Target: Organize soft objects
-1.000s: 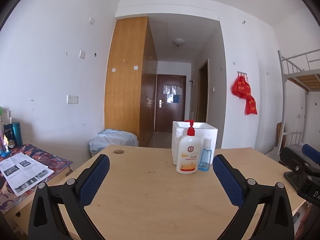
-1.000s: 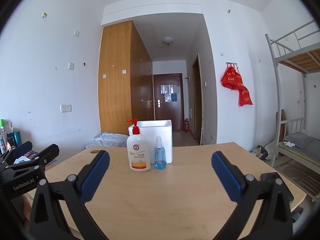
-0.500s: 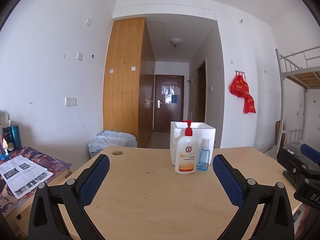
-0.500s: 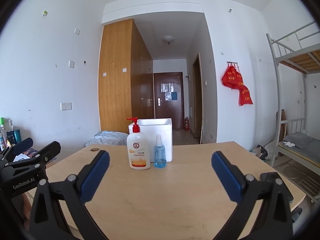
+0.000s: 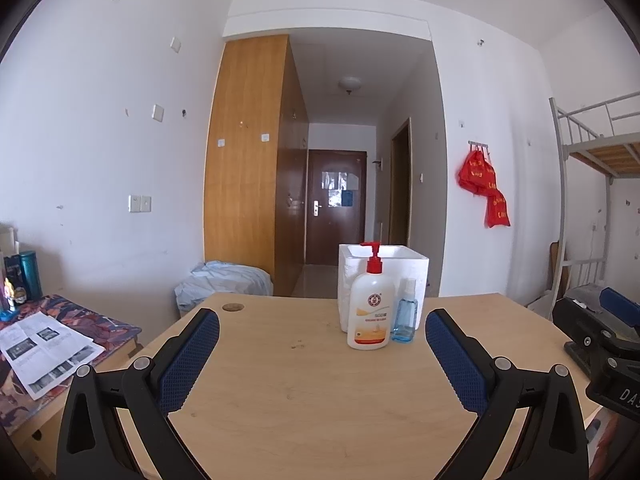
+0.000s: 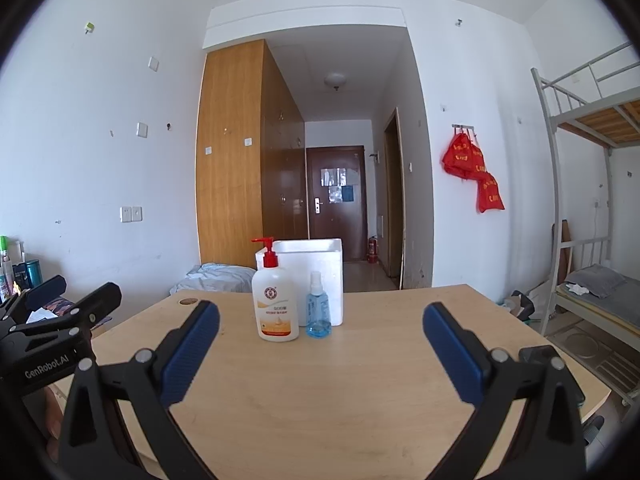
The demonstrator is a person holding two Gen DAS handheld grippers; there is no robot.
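- Two bottles stand side by side near the far middle of the desk (image 5: pixel 304 392): a white pump bottle (image 5: pixel 369 312) and a small blue spray bottle (image 5: pixel 405 317).
- Just behind them sits a white foam box (image 5: pixel 416 270).
- Left claw (image 5: pixel 322 360) hangs wide, holding nothing.
- Right claw (image 6: pixel 321 354) likewise gapes wide above the desk, well short of the bottles.

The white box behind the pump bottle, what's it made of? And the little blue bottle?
White box: looks like foam, matte with thick, chunky walls. Small spray bottle: probably clear plastic, shiny and see-through, with blue liquid or tint inside.
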